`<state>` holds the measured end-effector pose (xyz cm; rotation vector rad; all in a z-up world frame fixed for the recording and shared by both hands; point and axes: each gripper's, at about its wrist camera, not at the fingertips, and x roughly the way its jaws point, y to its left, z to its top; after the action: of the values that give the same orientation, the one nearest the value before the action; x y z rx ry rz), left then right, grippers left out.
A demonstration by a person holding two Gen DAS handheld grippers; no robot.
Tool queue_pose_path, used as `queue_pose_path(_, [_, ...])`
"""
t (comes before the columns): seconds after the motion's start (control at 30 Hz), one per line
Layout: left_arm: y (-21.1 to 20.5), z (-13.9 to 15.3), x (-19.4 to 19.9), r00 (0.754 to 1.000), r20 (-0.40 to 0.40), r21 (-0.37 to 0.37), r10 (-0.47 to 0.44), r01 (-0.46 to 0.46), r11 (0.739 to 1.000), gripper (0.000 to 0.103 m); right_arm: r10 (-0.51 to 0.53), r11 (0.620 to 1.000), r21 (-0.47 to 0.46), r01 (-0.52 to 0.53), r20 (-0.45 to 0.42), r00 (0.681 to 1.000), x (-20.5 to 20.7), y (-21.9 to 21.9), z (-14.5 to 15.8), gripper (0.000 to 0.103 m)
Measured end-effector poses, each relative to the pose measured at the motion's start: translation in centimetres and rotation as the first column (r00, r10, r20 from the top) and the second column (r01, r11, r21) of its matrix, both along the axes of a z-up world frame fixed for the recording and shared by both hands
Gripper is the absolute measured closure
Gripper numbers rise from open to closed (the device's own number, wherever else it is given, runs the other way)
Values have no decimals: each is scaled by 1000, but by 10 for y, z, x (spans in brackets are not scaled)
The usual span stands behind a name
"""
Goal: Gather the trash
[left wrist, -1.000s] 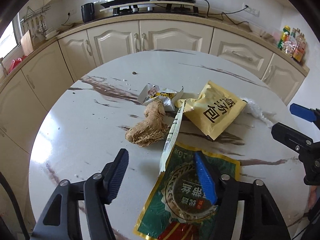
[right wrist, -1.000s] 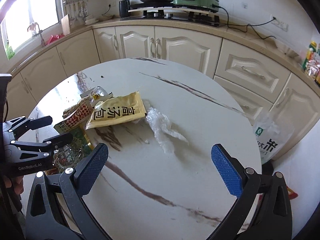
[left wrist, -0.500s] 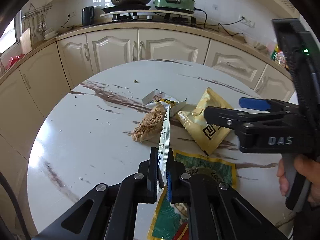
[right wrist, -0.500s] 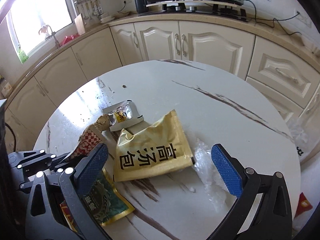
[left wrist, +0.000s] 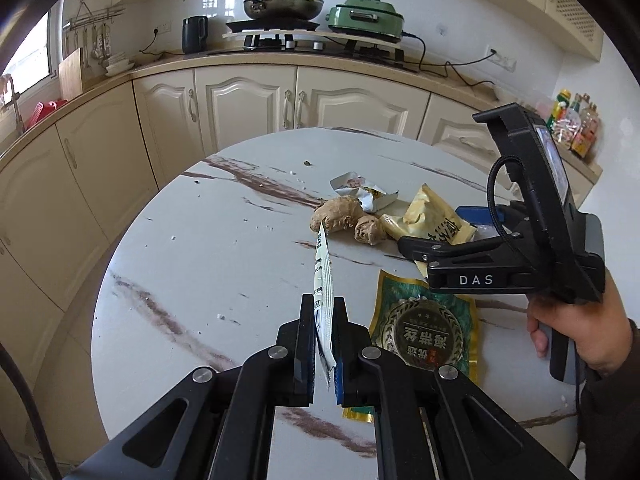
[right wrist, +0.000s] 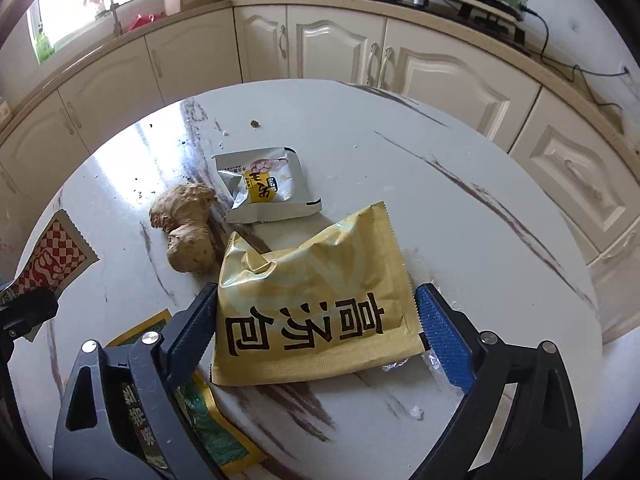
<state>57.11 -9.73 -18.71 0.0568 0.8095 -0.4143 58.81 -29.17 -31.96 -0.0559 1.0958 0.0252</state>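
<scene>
Over marble table, right tool tilts steeply down, closing.

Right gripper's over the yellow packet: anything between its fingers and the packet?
Nothing visible. The right gripper straddles the yellow packet, jaws closing, pads not yet pressing. Clear plastic lies under its right corner; the ginger sits clear.

Yellow packet with black characters, green-and-gold packet, red-checked wrapper, white brown-veined table.
</scene>
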Motion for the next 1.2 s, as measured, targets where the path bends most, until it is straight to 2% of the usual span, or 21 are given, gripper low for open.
queue_pose_path(0.13, [15, 9, -11, 1000, 3, -16, 3, -3, 1000, 100, 21, 1000, -10, -21, 6, 1000, -3, 1, 4, 19])
queue_pose_path(0.17, [19, 11, -15, 1000, 4, -18, 3, -3, 1000, 100, 27, 1000, -14, -27, 11, 1000, -5, 3, 7, 24])
queue_pose_path(0.2, [23, 14, -19, 1000, 7, -22, 2, -2, 1000, 100, 47, 999, 22, -47, 20, 999, -7, 5, 10, 54])
queue_pose_path(0.37, [40, 33, -35, 1000, 21, -35, 2, -1, 999, 100, 36, 999, 12, -36, 1, 999, -11, 14, 14, 60])
queue_pose_path(0.43, [48, 41, -45, 999, 32, -44, 0, 1, 999, 100, 27, 998, 52, -28, 14, 1000, -15, 12, 20, 72])
queue_pose_path(0.47, [52, 43, -49, 999, 35, -47, 0, 1, 999, 100, 21, 998, 58, -22, 20, 1000, -17, 12, 23, 74])
queue_pose_path(0.7, [72, 64, -84, 998, 58, -62, -1, 4, 998, 100, -12, 992, 127, 5, 48, 999, -40, 10, 45, 84])
queue_pose_path(0.87, [85, 74, -114, 998, 70, -69, -6, 11, 998, 100, -13, 983, 186, 1, 64, 998, -75, 13, 57, 87])
queue_pose_path(1.07, [93, 84, -151, 997, 82, -86, -8, 15, 996, 100, -16, 967, 254, -6, 87, 996, -150, 14, 60, 87])
queue_pose_path(1.2, [89, 87, -173, 997, 75, -100, -17, 24, 995, 100, -65, 967, 250, 44, 78, 995, -179, 17, 54, 80])
